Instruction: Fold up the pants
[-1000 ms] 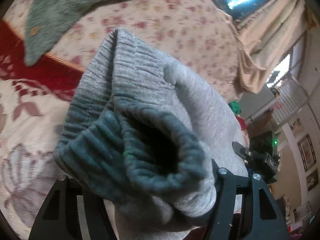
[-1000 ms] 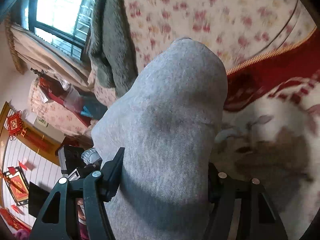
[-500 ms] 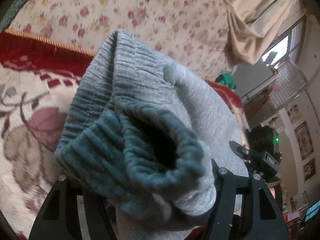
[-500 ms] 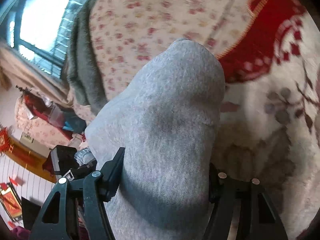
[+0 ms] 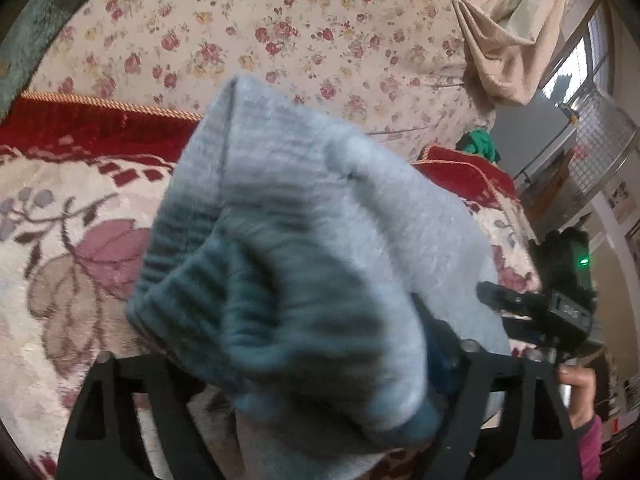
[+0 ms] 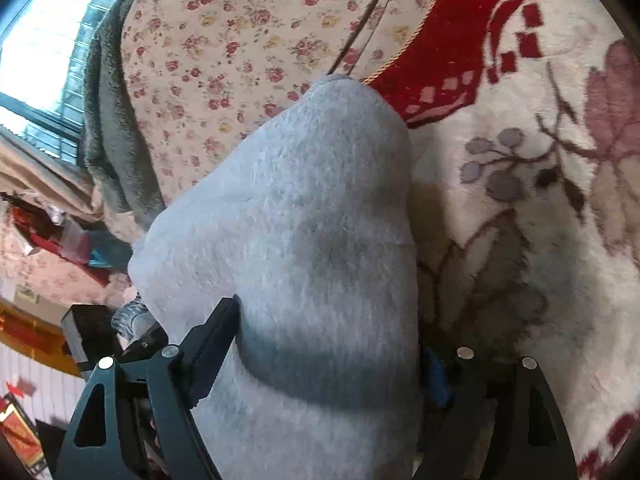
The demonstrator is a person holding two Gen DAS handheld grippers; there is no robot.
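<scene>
Grey knit pants fill the left wrist view; their ribbed waistband bulges out between the jaws of my left gripper, which is shut on it. The fingertips are hidden under the cloth. In the right wrist view my right gripper is shut on a smooth grey part of the same pants, which mound up over the fingers. Both hold the cloth above a cream and red floral blanket. The right gripper's body shows at the right of the left wrist view.
A rose-print sheet covers the surface behind the blanket. A grey-green fleece lies beside a window. A beige curtain hangs at the upper right. A hand in a pink sleeve holds the right gripper.
Both grippers have swung with the pants away from the grey-green fleece and over the floral blanket. The waistband has shifted slightly in the left jaws. Both grips stay shut.
</scene>
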